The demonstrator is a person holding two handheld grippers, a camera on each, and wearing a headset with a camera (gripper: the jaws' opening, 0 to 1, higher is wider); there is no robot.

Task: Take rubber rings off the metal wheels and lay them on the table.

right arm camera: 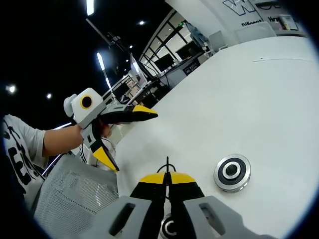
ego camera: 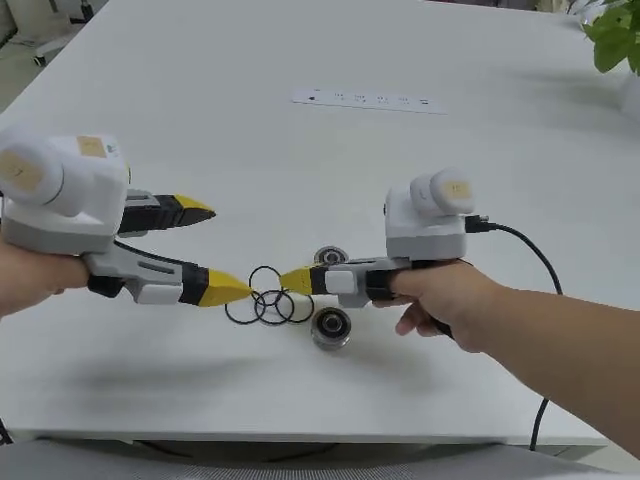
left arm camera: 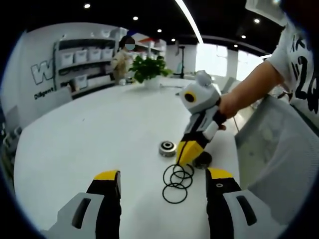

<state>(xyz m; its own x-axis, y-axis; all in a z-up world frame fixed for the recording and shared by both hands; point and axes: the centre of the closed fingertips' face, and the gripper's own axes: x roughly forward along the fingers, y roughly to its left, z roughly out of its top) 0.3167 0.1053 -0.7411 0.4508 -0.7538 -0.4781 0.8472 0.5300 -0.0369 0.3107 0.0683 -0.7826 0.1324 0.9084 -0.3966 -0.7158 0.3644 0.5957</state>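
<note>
1. On the white desk [ego camera: 300, 170], a small cluster of black rubber rings [ego camera: 268, 298] lies flat and overlapping, near the front edge, between the two tools.
2. The left hand-held gripper [ego camera: 217, 250] comes in from 9 o'clock with its yellow-tipped jaws spread wide. The lower tip sits just beside the cluster, and nothing is between the jaws.
3. In the left gripper view, the rings lie on the desk between and just beyond those spread jaws.
4. The right hand-held gripper [ego camera: 290, 280] comes in from 3 o'clock, held in the person's right hand [ego camera: 445, 300]. Its jaws are pressed together at the 2 o'clock edge of the cluster.
5. In the right gripper view, a thin black line sticks out from between the closed tips. It appears to be one rubber ring [right arm camera: 167, 163] pinched edge-on.
6. One metal wheel [ego camera: 331, 327] lies flat at 5 o'clock from the rings, just under the right tool.
7. A second wheel [ego camera: 330, 256] sits at 2 o'clock from the rings, partly hidden behind that tool.
8. A white power strip [ego camera: 368, 100] lies well apart at 12 o'clock.
9. A green plant [ego camera: 615, 35] shows at the far 1 o'clock corner.
10. A black cable [ego camera: 540, 270] trails from the right tool over the desk's front edge.
</note>
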